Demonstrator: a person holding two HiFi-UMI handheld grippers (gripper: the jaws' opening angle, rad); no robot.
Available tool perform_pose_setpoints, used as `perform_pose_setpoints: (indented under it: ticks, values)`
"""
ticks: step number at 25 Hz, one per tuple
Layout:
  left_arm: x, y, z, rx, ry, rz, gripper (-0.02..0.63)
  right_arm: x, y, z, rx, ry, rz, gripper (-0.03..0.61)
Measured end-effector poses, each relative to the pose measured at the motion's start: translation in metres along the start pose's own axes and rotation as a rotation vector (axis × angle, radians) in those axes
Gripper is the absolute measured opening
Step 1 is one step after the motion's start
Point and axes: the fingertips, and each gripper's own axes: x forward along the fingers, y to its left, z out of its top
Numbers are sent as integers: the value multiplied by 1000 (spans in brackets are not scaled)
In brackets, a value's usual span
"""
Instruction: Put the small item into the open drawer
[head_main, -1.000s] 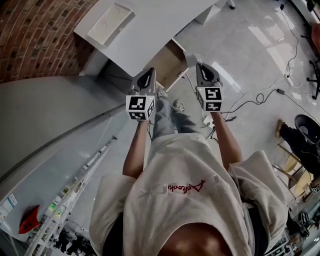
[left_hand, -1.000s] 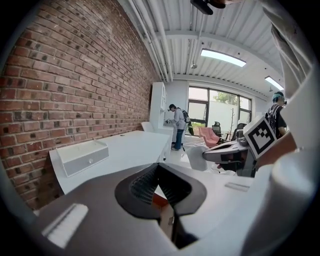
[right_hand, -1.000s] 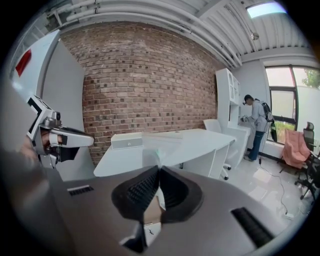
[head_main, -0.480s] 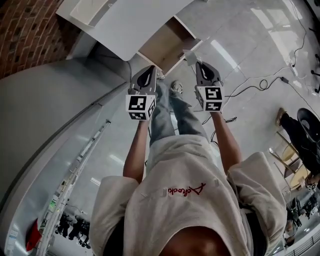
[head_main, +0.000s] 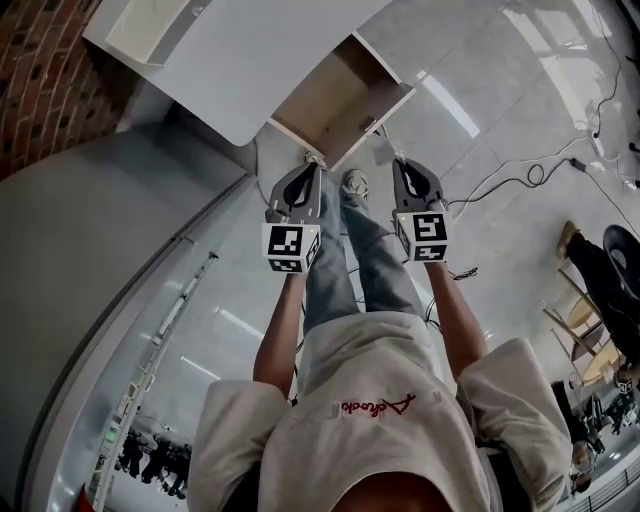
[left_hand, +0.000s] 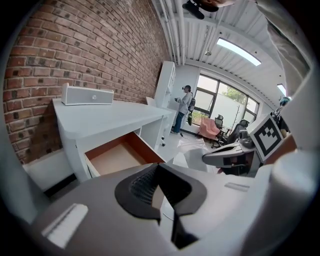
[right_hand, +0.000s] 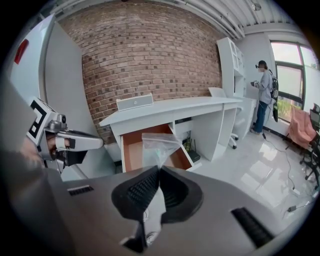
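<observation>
Evidently we are in the carrying step: the right gripper (right_hand: 158, 169) has its fingers (right_hand: 142, 189) pinched on the lower edge of a clear plastic bag (right_hand: 159, 144). The bag stands up limp above the tips, and whatever is inside is too faint to make out. The open drawer (head_main: 335, 95) of the white surface (head_main: 270, 45) lies ahead and below, well apart from the bag. The left gripper (left_hand: 157, 166) hangs beside the right, its fingers pressed together on nothing. Next, we judge, the right gripper must go forward and down until the bag is over the drawer's wooden floor. Only then should its fingers part — and low, since so light a bag could drift or catch on the front edge.
</observation>
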Motion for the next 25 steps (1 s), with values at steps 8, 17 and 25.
perform_pose_setpoints:
  ticks: [8,17,25]
  values:
    - [32,11,-7,2,-16,-30,9,39,-5,6,-24,-26,13,12]
    - [55,27,-12,-41,3,-56,9,102,-18,41,-91,-27,29,12]
    - [67,39,-10,-52,20,-74,9,160,-31,62,-283,23,71,12]
